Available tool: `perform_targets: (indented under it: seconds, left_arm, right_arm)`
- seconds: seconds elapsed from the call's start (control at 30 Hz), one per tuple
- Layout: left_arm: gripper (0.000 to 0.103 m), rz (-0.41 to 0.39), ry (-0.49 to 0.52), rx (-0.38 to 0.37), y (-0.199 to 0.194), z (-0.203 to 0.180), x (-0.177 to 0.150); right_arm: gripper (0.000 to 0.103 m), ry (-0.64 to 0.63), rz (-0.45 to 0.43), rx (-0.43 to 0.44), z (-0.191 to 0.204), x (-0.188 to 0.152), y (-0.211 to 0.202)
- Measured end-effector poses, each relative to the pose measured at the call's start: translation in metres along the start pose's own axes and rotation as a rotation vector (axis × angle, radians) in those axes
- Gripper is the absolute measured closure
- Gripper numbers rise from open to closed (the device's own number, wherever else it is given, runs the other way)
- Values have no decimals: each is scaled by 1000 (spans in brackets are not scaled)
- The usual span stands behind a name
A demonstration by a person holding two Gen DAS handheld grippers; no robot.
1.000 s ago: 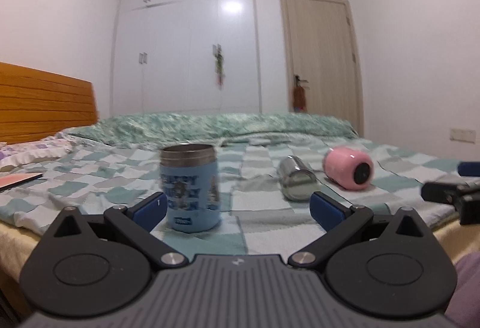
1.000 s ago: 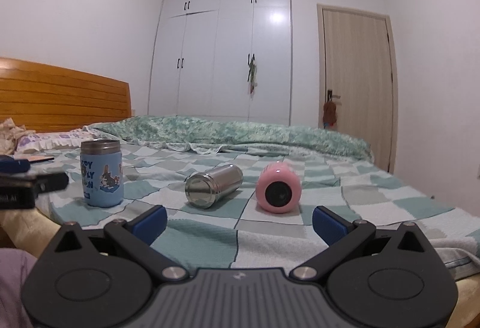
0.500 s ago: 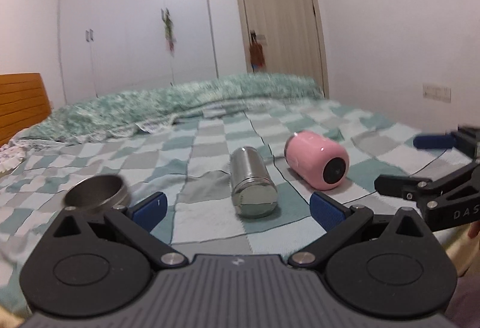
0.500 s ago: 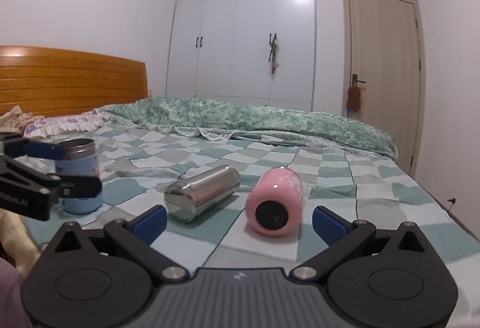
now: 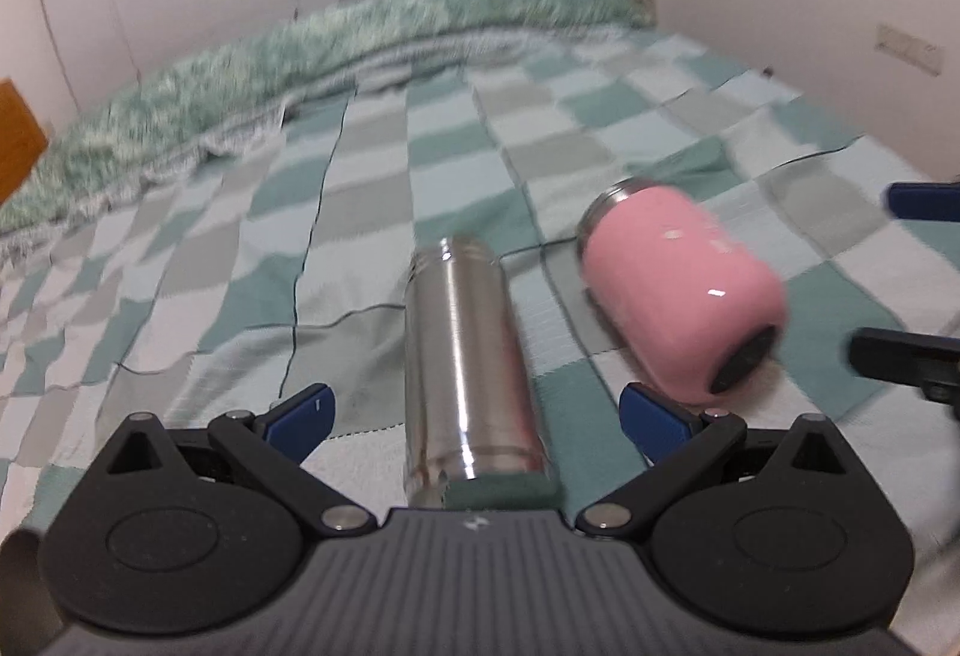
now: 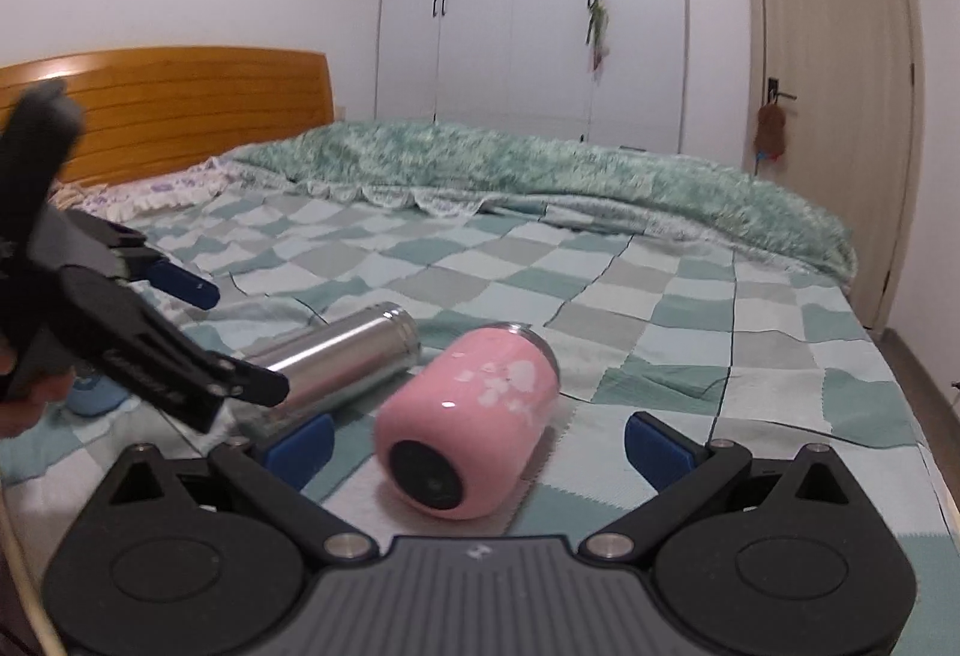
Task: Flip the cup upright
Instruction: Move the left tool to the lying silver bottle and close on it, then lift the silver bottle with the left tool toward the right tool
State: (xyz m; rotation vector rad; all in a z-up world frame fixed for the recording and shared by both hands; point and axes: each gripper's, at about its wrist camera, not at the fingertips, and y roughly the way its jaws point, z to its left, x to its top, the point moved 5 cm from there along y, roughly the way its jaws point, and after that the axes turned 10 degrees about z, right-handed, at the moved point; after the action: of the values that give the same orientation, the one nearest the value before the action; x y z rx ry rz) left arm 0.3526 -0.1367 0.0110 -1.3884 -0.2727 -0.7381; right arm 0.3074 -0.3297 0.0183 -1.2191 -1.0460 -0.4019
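A steel cup [image 5: 468,368] lies on its side on the checked bedspread, between the open fingers of my left gripper [image 5: 474,413], base end toward the camera. It also shows in the right wrist view [image 6: 336,362]. A pink cup [image 5: 684,296] lies on its side to its right. In the right wrist view the pink cup [image 6: 474,416] lies between the open fingers of my right gripper [image 6: 477,443], black base toward the camera. The left gripper [image 6: 234,338] reaches in from the left over the steel cup.
A blue cup [image 6: 96,395] stands behind the left gripper, mostly hidden. A rumpled green blanket [image 6: 540,176] lies across the far side of the bed. A wooden headboard [image 6: 180,104] is at the left. A wardrobe [image 6: 528,8] and a door [image 6: 834,104] stand behind.
My left gripper has swung right, away from the blue cup, and come down around the steel cup. My right gripper has moved forward so its fingers flank the pink cup.
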Motion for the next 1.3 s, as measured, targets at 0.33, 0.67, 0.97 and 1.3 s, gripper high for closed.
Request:
perform_targets:
  seconds: [0.33,0.67,0.97,1.3]
  left_arm:
    - [37,264,-50,40,74,3,18]
    - [40,272,-111,-9,61,6,13]
    - [40,218,-119,-38,3,5,-2]
    - [40,180,-104,-84,-71,-3,-50]
  right_arm:
    - [0,-15,83,36,-33,-1,30]
    - [0,-16,87,56,-22,-5,27]
    - [0,-15,70,48,6,-2,-13]
    - [0,-52,64,63,62,-11,-65]
